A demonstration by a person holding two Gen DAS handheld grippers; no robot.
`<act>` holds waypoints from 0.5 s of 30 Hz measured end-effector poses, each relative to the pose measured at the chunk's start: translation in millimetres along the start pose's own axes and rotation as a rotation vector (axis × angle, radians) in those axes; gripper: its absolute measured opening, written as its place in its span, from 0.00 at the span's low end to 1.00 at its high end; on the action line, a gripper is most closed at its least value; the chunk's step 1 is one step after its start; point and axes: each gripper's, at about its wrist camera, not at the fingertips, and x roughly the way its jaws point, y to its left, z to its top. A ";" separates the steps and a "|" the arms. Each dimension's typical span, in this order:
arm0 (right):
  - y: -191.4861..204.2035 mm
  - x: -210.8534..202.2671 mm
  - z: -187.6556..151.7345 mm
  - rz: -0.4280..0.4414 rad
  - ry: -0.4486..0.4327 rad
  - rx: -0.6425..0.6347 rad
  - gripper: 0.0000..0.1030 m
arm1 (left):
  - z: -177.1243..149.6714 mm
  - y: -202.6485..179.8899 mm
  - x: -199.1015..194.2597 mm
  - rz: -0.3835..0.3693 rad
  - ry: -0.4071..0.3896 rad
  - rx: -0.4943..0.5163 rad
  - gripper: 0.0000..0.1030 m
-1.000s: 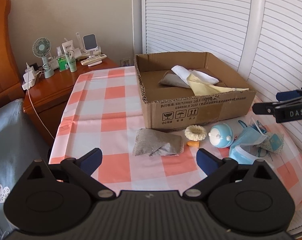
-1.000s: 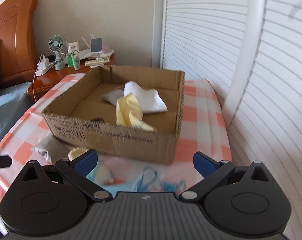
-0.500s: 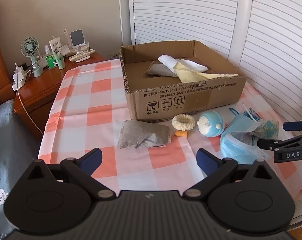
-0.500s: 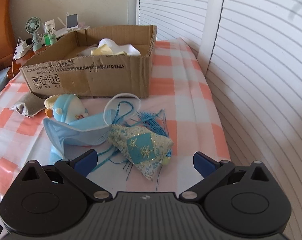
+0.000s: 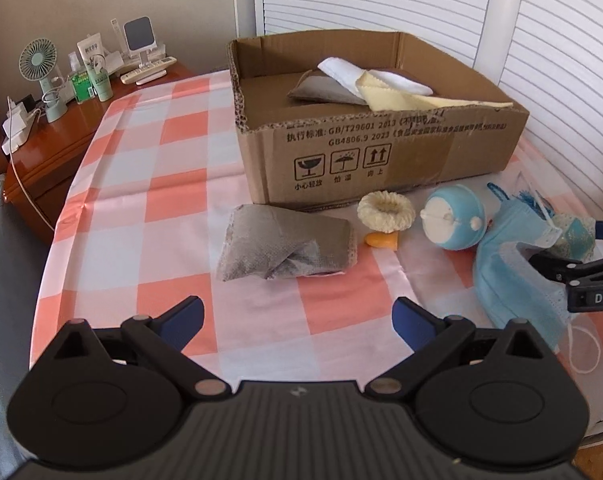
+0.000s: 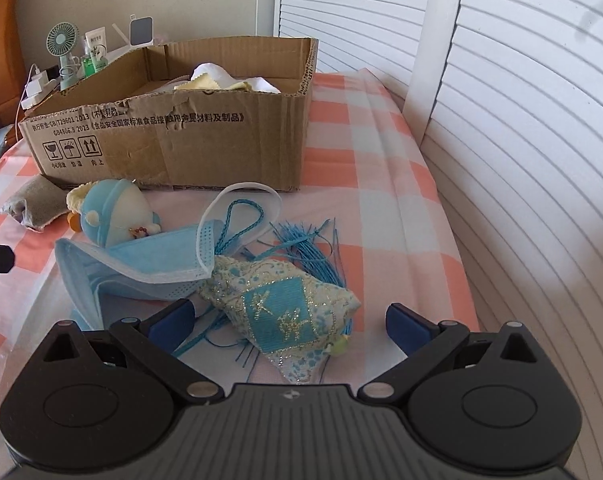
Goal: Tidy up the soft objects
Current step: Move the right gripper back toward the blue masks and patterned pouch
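Both grippers have their jaws spread wide, holding nothing. The right gripper sits low over the blue embroidered fabric sachet, which lies between its fingers on the pink-and-white checkered counter, touching a light blue surgical mask. The left gripper hangs near a grey fabric pouch, in front of the brown cardboard box holding folded cloths.

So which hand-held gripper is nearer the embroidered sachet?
Right. The right hand-held gripper is open with the embroidered sachet between its fingers; the left hand-held gripper is off to the sachet's left, facing the grey pouch.
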 end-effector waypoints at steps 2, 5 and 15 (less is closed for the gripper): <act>-1.0 -0.1 -0.8 0.008 -0.001 -0.010 1.00 | -0.4 2.6 10.5 -0.004 0.016 -0.006 0.97; -2.0 -0.8 -3.4 0.021 -0.009 -0.020 1.00 | -1.3 7.3 25.2 -0.007 0.044 -0.023 1.00; -4.1 -3.7 -10.2 0.035 -0.045 -0.020 1.00 | 13.0 12.2 40.7 -0.016 -0.019 -0.004 1.00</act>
